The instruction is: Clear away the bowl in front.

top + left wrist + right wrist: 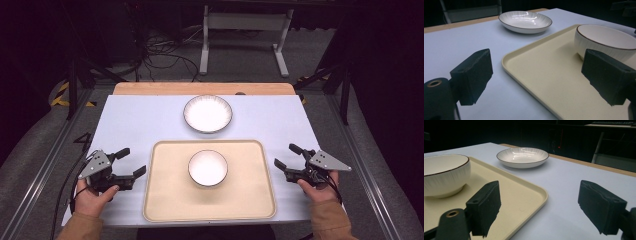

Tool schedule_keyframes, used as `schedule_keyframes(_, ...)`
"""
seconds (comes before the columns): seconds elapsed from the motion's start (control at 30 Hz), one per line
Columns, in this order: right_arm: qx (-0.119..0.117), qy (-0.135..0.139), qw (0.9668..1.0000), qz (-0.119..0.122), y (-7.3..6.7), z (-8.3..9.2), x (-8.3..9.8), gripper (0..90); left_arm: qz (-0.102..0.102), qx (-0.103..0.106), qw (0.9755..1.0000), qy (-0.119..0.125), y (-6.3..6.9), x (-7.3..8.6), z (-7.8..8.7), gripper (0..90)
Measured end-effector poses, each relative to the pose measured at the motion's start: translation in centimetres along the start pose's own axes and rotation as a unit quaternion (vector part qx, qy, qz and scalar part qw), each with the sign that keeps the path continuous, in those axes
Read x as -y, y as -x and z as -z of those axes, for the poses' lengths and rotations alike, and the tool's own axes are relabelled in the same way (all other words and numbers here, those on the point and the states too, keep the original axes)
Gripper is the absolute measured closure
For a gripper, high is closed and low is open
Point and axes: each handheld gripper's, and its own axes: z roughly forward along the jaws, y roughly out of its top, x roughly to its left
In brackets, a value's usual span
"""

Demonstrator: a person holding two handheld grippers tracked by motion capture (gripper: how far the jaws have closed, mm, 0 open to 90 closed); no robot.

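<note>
Currently I'm idling both: left gripper point(131, 162) and right gripper point(286, 156) gaping wide, empty. Bowl point(208, 168) sitting mid-tray point(165, 200), plate point(208, 114) far. Probably ceramic — slick, brittle; I'm pinching rims.

No readable text, label, number or sign anywhere.

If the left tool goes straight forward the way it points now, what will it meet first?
Most likely the cream tray: the left tool stands open with that tray's near-left edge between its jaws. Further along the line is the white bowl on the tray. Whether it strikes the rim or passes above it, I cannot tell.
</note>
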Motion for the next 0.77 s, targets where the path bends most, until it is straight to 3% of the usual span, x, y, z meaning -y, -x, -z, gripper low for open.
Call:
schedule_keyframes(0.1,0.004,0.001,1.0,-0.002,0.0,0.0,0.2,18.4,0.005,0.002,1.0,0.006,-0.2,0.6,-0.1,10.9)
schedule_keyframes(0.23,0.005,0.003,0.9999,-0.009,0.2,0.1,0.5,18.2,-0.004,-0.003,0.9999,0.012,-0.3,0.9,-0.2,10.8)
schedule_keyframes(0.47,0.005,0.004,0.9999,-0.013,0.3,0.1,0.8,18.0,-0.016,-0.011,0.9998,-0.001,-0.2,1.2,-0.5,10.8)
schedule_keyframes(0.77,0.007,0.005,0.9999,-0.014,0.3,0.1,0.9,18.0,-0.016,-0.013,0.9998,0.0,0.1,1.0,-0.4,10.9)
